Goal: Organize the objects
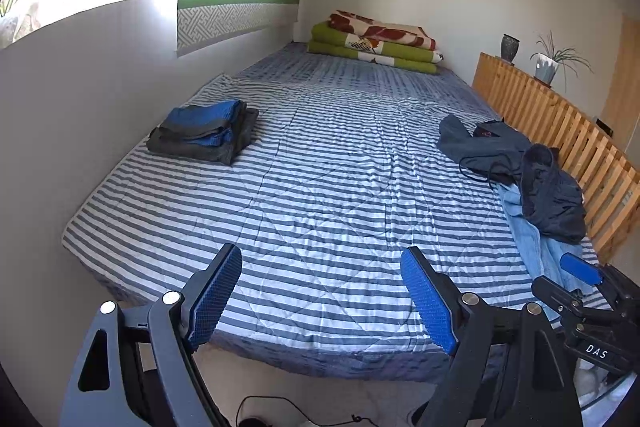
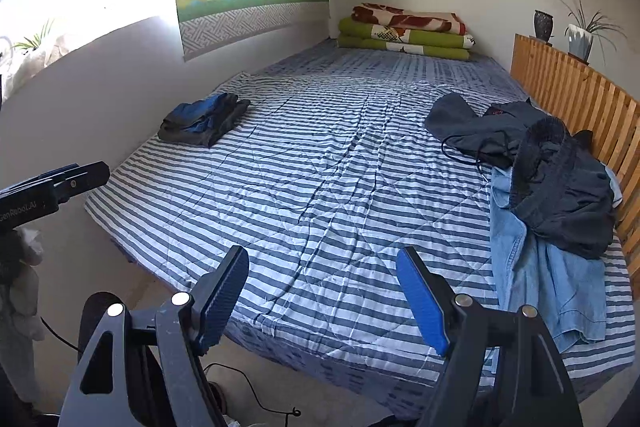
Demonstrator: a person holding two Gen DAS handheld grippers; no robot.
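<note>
Both grippers, left [image 1: 322,297] and right [image 2: 322,297], sit spread wide w/ nothing btwn the jaws, hovering over the near edge of the striped bed [image 1: 320,187]. Loose dark clothes [image 2: 560,179] on a light blue garment [image 2: 552,279], right side by the wooden slats [image 2: 580,99]. Folded blue/grey stack [image 1: 204,131] further back left. Folded blankets [image 1: 376,45] at the far end.

Black hand-held gripper [image 1: 322,301] — blue ribbed pads [image 1: 214,297], silver screws [image 1: 108,307].
</note>
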